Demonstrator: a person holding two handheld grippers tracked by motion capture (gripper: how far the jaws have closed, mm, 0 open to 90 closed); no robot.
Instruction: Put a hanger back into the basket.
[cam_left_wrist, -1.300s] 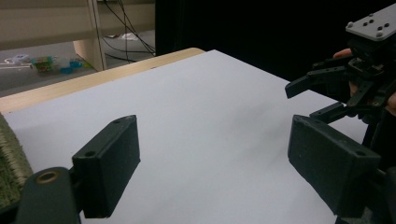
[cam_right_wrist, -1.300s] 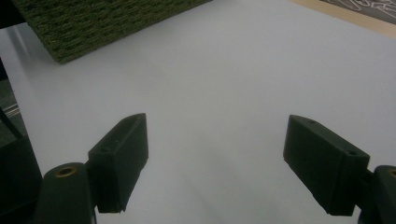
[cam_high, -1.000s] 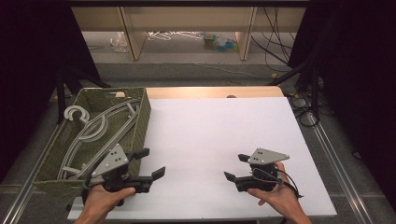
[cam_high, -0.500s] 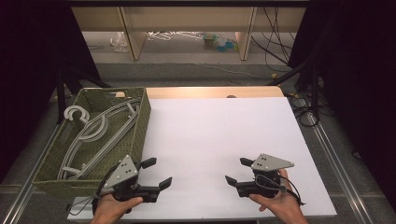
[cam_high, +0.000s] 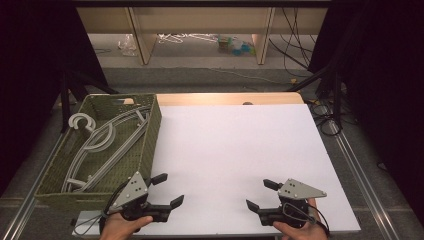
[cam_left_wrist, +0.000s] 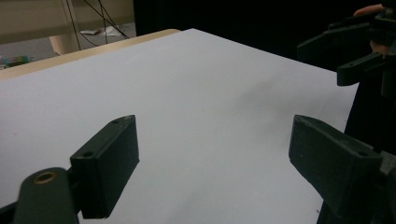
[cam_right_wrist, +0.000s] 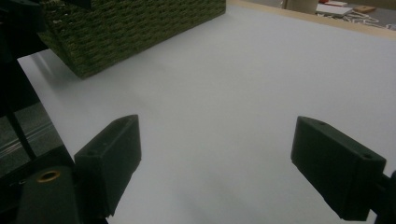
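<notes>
Hangers (cam_high: 100, 150) partly hidden inside basket (cam_high: 150, 145).

place: lab or studio | signs: black curtains (cam_high: 30, 75), floor cables (cam_high: 295, 45), white table (cam_high: 235, 145) on rails

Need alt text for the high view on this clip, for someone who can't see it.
A person's hands hold the open left gripper and open right gripper low over the near edge of a white rectangular table top. At the left stands a green woven basket holding pale grey plastic clothes hangers.
</notes>
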